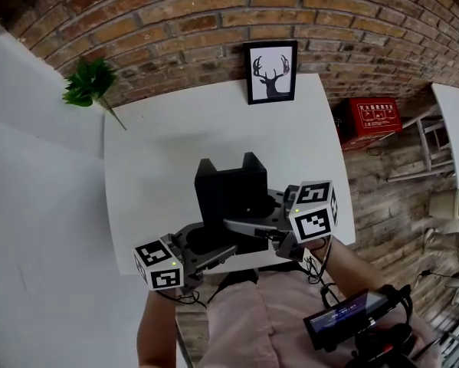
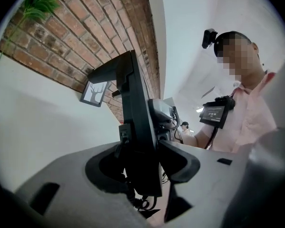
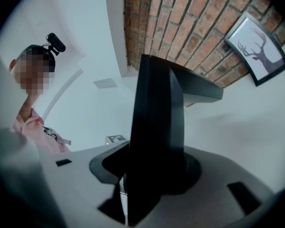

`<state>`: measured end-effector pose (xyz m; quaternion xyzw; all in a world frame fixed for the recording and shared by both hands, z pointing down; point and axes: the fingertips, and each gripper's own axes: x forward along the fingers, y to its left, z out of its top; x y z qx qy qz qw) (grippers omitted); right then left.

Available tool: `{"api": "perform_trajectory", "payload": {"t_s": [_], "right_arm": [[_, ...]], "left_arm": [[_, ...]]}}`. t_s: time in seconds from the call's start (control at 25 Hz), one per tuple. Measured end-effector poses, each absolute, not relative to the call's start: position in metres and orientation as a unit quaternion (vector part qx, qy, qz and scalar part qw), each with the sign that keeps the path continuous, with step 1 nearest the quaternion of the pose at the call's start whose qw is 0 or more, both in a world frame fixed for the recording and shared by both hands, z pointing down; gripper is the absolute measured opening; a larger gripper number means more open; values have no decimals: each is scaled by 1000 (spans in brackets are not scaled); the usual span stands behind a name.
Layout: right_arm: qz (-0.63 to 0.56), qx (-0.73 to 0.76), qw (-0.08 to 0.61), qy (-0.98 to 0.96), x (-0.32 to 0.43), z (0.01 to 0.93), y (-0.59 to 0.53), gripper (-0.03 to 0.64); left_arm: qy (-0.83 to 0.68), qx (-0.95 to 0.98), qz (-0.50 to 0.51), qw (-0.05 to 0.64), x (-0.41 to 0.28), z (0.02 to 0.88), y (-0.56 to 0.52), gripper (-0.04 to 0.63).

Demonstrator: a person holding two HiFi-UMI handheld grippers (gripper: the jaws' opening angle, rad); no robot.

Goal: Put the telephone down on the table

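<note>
Red brick wall (image 1: 175,21) backs a white rounded worktop (image 1: 160,144), with a black-framed deer print (image 1: 271,71) at its 12 o'clock edge and a green leafy sprig (image 1: 90,83) at 10 o'clock. Near the 6 o'clock edge a boxy black plastic telephone (image 1: 231,194) stands upright. Left tongs (image 2: 147,153) and right tongs (image 3: 152,165), each partly closed, clamp its opposite sides. They cover its base from above, so contact with the worktop cannot be made out.
</note>
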<state>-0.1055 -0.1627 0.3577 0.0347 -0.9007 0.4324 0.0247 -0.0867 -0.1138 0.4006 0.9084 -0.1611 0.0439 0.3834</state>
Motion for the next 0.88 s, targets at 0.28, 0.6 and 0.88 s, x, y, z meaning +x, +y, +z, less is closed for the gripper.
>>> {"api": "perform_trajectory", "payload": {"t_s": [0.28, 0.6, 0.88], "right_arm": [[448, 27, 36, -893, -109, 379, -176, 184], [473, 13, 42, -880, -111, 408, -188, 184], [485, 2, 54, -873, -115, 430, -193, 183]], "left_arm": [[-163, 897, 52, 408, -88, 423, -125, 209], [-172, 883, 60, 433, -90, 449, -136, 209], [-177, 869, 65, 458, -92, 470, -140, 207]]}}
